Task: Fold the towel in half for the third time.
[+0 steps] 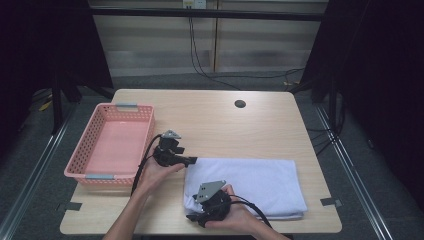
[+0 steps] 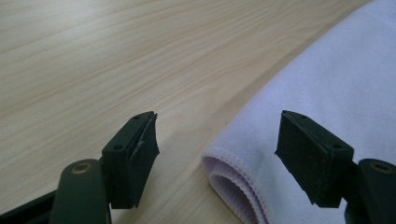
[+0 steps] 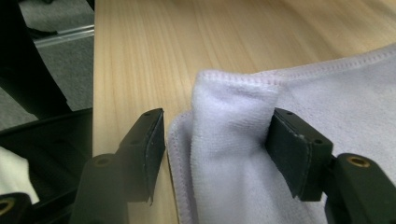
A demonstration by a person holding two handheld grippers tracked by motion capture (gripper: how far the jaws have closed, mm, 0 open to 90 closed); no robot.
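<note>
A folded white terry-cloth towel lies flat on the right near part of the light wooden desk, its long side running across the desk. To its left, near the desk's left edge, stands a pink plastic lattice basket with grey handle clips, well apart from the towel.

The left hand-held gripper sits at the towel's far left corner, pointing toward the cloth. In the left gripper view its 2 black jaws stand wide apart: the rolled, stitched corner of the towel lies between them, the right jaw over the cloth and the left jaw over bare wood, with a clear gap on both sides of the fold. It is open and grips nothing.

The right hand-held gripper is at the towel's near left corner, by the desk's near edge. In the right gripper view a bunched hump of towel rises between its jaws. The right jaw lies against the cloth, while the left jaw stands just off the hem, so the pads do not clamp it; this hand-held gripper is open around the corner.
</note>
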